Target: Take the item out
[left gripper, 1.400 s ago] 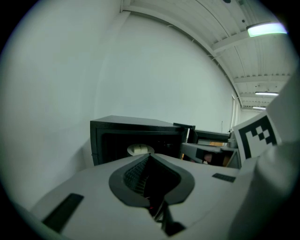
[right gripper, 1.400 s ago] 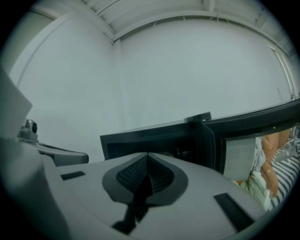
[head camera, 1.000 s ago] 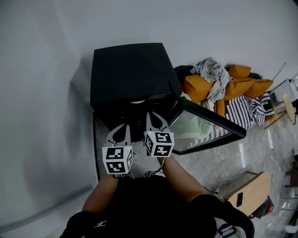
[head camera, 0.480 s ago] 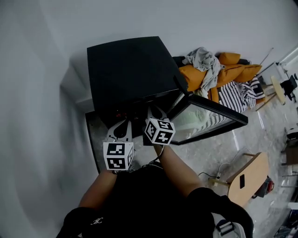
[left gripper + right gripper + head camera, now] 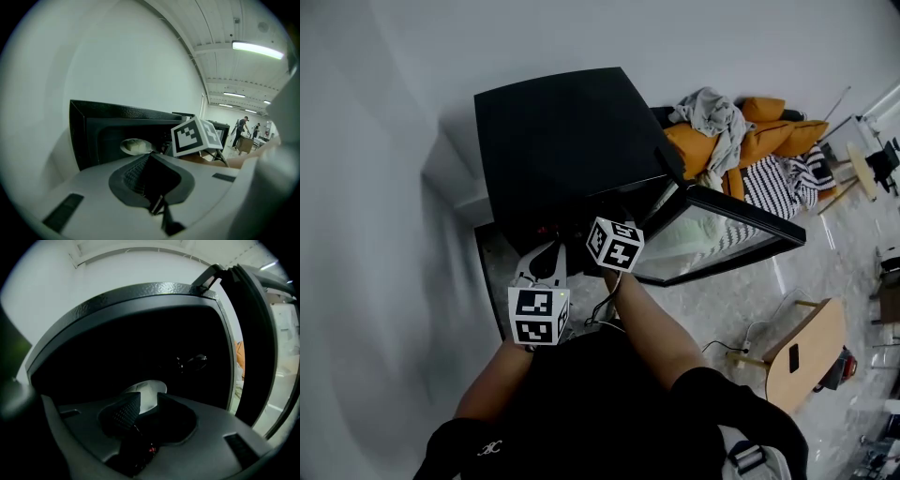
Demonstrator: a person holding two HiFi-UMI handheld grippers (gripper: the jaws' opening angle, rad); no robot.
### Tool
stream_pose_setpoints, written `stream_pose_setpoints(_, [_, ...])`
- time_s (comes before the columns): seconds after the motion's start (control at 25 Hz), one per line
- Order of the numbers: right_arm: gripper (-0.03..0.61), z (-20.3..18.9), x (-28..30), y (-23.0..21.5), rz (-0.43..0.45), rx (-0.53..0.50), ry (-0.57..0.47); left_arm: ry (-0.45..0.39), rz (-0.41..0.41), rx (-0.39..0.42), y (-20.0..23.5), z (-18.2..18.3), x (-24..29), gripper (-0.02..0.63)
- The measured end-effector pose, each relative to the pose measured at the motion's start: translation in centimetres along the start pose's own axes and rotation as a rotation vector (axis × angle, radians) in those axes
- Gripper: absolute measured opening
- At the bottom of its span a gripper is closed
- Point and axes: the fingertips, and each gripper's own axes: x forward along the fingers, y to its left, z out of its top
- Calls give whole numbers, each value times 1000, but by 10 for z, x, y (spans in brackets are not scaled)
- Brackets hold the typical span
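Right gripper view: the right gripper [image 5: 147,400] has its jaws apart, having just been opening, and nothing is clamped between them. The white dish [image 5: 151,390] shows through the gap, just beyond the tips, and the pads do not press on it. It rests low in the dark chamber of the black cabinet [image 5: 562,131], whose glass door [image 5: 727,239] stands swung open to the right.

Head view: the right gripper reaches into the cabinet opening. Its marker cube [image 5: 614,244] and the forearm behind it remain outside.

Left gripper view: the left gripper [image 5: 150,155] has its jaws together and empty. It is held outside the cabinet front, left of the right gripper, pointing at the opening. From here the dish is seen inside the chamber with a pale lump [image 5: 135,147] on it; what the lump is cannot be told.

Beyond the door lies a heap of clothes and orange cushions [image 5: 741,141]. A round wooden table [image 5: 802,361] stands at the person's right.
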Motion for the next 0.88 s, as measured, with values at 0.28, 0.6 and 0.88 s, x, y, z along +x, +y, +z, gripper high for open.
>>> stream_pose_setpoints(0.28, [130, -8, 18, -10, -80, 53, 32, 23, 17, 0, 10, -7, -1, 8])
stream_pose_setpoints(0.6, [130, -14, 30, -9, -91, 138, 71, 29, 23, -4, 16, -7, 4, 8])
stream_pose_setpoints(0.88, [130, -12, 28, -8, -70, 354, 77, 26, 31, -9, 21, -5, 6, 8])
